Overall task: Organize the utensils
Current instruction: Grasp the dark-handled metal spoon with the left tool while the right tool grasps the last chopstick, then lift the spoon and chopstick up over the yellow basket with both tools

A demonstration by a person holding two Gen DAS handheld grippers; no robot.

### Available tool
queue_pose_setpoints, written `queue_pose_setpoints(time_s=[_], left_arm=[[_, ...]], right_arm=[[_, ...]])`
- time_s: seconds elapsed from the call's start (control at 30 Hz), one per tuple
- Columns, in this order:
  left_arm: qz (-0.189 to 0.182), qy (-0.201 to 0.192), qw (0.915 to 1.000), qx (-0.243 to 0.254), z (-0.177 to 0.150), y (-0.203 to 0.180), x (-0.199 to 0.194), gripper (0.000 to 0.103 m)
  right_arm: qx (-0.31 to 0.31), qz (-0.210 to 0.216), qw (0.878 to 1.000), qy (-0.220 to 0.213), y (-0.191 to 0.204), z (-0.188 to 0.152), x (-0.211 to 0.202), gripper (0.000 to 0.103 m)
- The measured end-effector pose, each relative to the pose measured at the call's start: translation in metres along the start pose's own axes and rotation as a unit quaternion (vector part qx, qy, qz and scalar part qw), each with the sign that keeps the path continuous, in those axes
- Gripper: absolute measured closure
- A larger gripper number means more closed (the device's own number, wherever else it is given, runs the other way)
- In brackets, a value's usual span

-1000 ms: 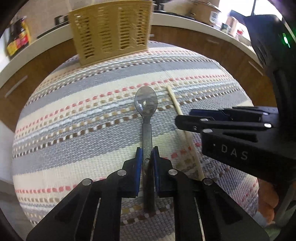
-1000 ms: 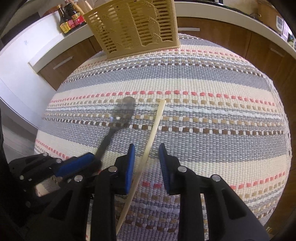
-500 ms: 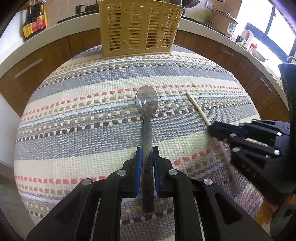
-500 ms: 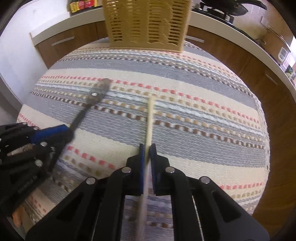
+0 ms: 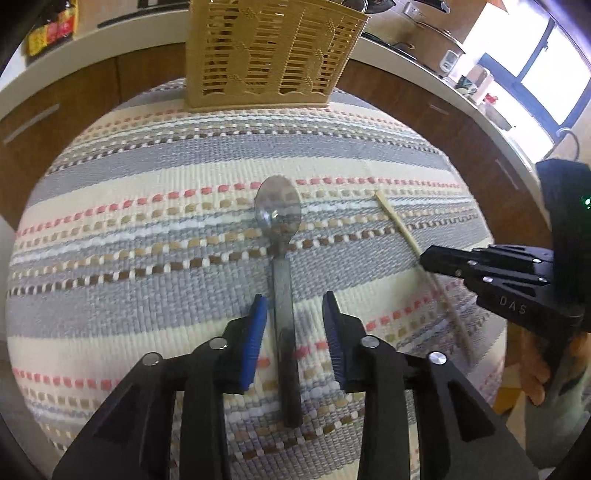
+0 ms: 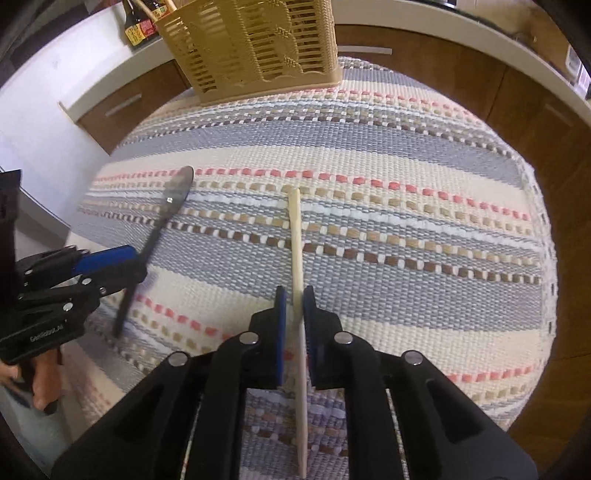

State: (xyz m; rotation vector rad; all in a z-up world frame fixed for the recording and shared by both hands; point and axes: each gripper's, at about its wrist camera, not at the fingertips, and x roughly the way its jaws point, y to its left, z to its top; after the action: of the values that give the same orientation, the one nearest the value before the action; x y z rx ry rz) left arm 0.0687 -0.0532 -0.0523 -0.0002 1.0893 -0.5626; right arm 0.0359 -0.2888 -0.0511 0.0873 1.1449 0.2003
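A metal spoon (image 5: 280, 236) lies on the striped woven cloth (image 5: 147, 258), bowl pointing away. My left gripper (image 5: 293, 306) is open, its blue pads on either side of the spoon's handle without touching it. The spoon also shows in the right wrist view (image 6: 162, 221). A pale wooden chopstick (image 6: 297, 258) lies to the spoon's right. My right gripper (image 6: 294, 295) has its pads close on both sides of the chopstick, a thin gap showing. A tan slotted utensil basket (image 5: 273, 55) stands at the cloth's far edge; it also shows in the right wrist view (image 6: 255, 48).
Behind the table run a white counter and brown cabinets (image 5: 424, 107). Sauce bottles (image 6: 142, 22) stand on the counter at the far left. Pots and small items (image 5: 450, 55) sit at the far right by a window.
My left gripper has opened off the spoon's handle, and the spoon now lies free on the cloth. My right gripper's pads have parted slightly around the chopstick.
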Motion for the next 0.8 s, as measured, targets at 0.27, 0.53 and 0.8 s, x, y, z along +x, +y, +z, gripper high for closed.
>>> queue_pose_setpoints(time_s=[0.27,0.53,0.8], left_arm=[[-0.016,0.048,0.9985,0.021,0.028,0.003,0.015,0.073],[0.028,0.087,0.9930,0.075,0.044,-0.018,0.030,0.079],[0.081,0.068,0.9888,0.105,0.042,-0.040,0.037,0.092]], right_arm=[[-0.008,0.020,0.999,0.033,0.003,0.016,0.005,0.074],[-0.062,-0.042,0.994,0.075,0.029,0.027,0.019,0.090],[-0.077,-0.055,0.994,0.063,0.035,0.024,0.021,0.099]])
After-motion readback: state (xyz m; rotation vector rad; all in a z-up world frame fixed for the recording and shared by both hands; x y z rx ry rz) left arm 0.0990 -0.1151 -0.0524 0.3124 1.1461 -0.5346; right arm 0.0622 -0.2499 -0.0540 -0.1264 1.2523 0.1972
